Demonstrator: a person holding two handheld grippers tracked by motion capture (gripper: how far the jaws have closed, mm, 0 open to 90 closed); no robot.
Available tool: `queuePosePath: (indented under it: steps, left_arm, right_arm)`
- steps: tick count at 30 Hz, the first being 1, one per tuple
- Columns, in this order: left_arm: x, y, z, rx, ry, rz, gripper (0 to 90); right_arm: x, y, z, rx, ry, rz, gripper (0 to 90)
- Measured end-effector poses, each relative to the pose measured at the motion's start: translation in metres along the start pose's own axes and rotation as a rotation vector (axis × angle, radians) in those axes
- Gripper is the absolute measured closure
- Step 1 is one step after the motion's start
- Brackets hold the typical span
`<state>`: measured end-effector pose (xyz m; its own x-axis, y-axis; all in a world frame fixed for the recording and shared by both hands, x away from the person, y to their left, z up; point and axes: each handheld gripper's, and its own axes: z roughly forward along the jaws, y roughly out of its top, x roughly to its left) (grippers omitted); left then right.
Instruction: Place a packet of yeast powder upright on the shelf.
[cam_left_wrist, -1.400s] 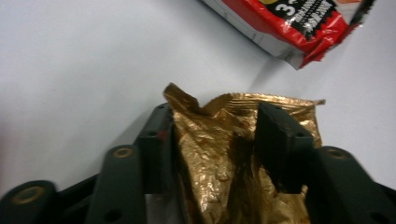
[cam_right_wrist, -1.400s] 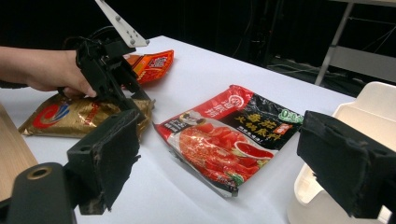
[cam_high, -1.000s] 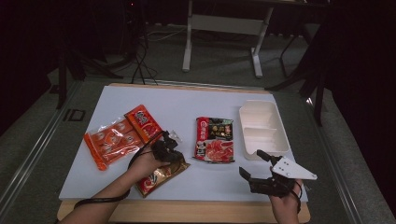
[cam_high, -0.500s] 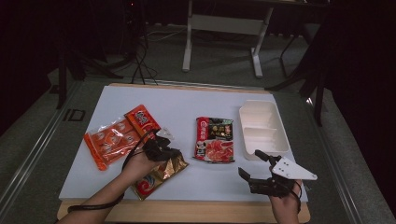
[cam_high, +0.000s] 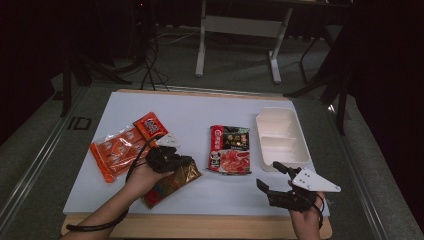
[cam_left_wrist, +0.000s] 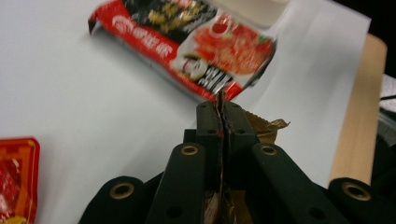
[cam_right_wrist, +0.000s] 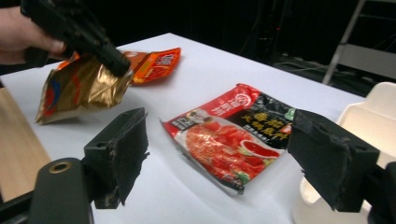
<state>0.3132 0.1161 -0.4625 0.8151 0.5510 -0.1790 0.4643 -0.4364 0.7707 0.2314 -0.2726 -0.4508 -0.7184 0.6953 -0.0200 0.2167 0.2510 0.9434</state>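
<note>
- High view: left gripper (cam_high: 186, 162) clamped on a gold packet (cam_high: 170, 184) (edge pinched between jaws).
- Right gripper (cam_high: 272, 176), jaws apart, near a white tray (cam_high: 283, 137).

The left gripper (cam_high: 172, 159) is black, with brass-coloured rivets showing in its own view, and between its pinched jaws sits the edge of a shiny gold packet (cam_high: 170, 182) carrying a red and blue patch. Just beyond those jaws lies a red and black packet (cam_high: 230, 149) with gold lettering and a picture of red soup on a pale panel. Beside the gripper lie a clear packet with orange print (cam_high: 114, 153) and a small orange-red packet (cam_high: 149, 125). The right gripper (cam_high: 274, 180) is black with a grey plate, and between its spread jaws the white tray (cam_high: 282, 137) appears. The table (cam_high: 190, 112) is white with a light wooden edge.
</note>
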Motion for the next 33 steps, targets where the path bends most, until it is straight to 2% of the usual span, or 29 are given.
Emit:
queuePosePath:
  steps: [3, 7, 10, 15, 17, 19, 20, 21, 24, 25, 27, 28, 31, 32, 33]
  left_arm:
    - [-0.003, 0.005, -0.006, -0.040, -0.024, -0.004, 87.4]
    - [-0.006, 0.011, -0.011, -0.091, -0.054, -0.018, 87.4]
    - [-0.008, 0.016, -0.015, -0.132, -0.062, -0.029, 87.4]
    - [-0.009, 0.023, -0.020, -0.191, -0.086, -0.039, 87.4]
    - [-0.010, 0.026, -0.021, -0.228, -0.098, -0.036, 87.4]
    - [-0.010, 0.026, -0.021, -0.228, -0.098, -0.036, 87.4]
    - [-0.012, 0.026, -0.021, -0.278, -0.097, -0.019, 87.4]
    - [-0.014, 0.027, -0.019, -0.304, -0.096, -0.014, 87.4]
    - [-0.017, 0.029, -0.018, -0.324, -0.092, -0.010, 87.4]
    - [-0.018, 0.030, -0.017, -0.346, -0.100, -0.007, 87.5]
    - [-0.019, 0.031, -0.016, -0.353, -0.100, -0.008, 87.5]
    - [-0.018, 0.033, -0.015, -0.380, -0.116, -0.021, 87.4]
    - [-0.018, 0.035, -0.014, -0.390, -0.107, -0.024, 87.4]
    - [-0.016, 0.037, -0.011, -0.416, -0.107, -0.043, 87.4]
    - [-0.016, 0.038, -0.010, -0.422, -0.107, -0.041, 87.4]
  right_arm:
    - [0.002, 0.001, 0.000, 0.002, 0.002, -0.020, 18.8]
    - [0.004, 0.004, -0.001, -0.031, -0.006, -0.071, 15.5]
    - [0.004, 0.007, -0.002, -0.039, 0.001, -0.049, 14.7]
    - [0.005, 0.013, -0.003, -0.034, 0.004, -0.050, 13.8]
    - [0.006, 0.017, -0.003, -0.035, 0.003, -0.075, 13.8]
    - [0.007, 0.019, -0.002, -0.040, 0.006, -0.082, 13.8]
    - [0.007, 0.019, -0.002, -0.040, 0.006, -0.082, 13.7]
    - [0.007, 0.024, 0.000, -0.032, 0.025, -0.061, 12.7]
    - [0.008, 0.027, 0.002, -0.010, 0.016, -0.065, 12.0]
    - [0.008, 0.031, 0.003, -0.013, 0.033, -0.049, 11.2]
    - [0.007, 0.032, 0.003, -0.013, 0.052, -0.038, 10.7]
    - [0.006, 0.037, 0.003, -0.014, 0.048, -0.024, 10.7]
    - [0.004, 0.043, 0.003, -0.024, 0.033, -0.028, 10.4]
    - [0.002, 0.048, 0.003, -0.033, 0.039, -0.027, 10.3]
    - [0.002, 0.050, 0.004, -0.031, 0.028, -0.018, 10.4]
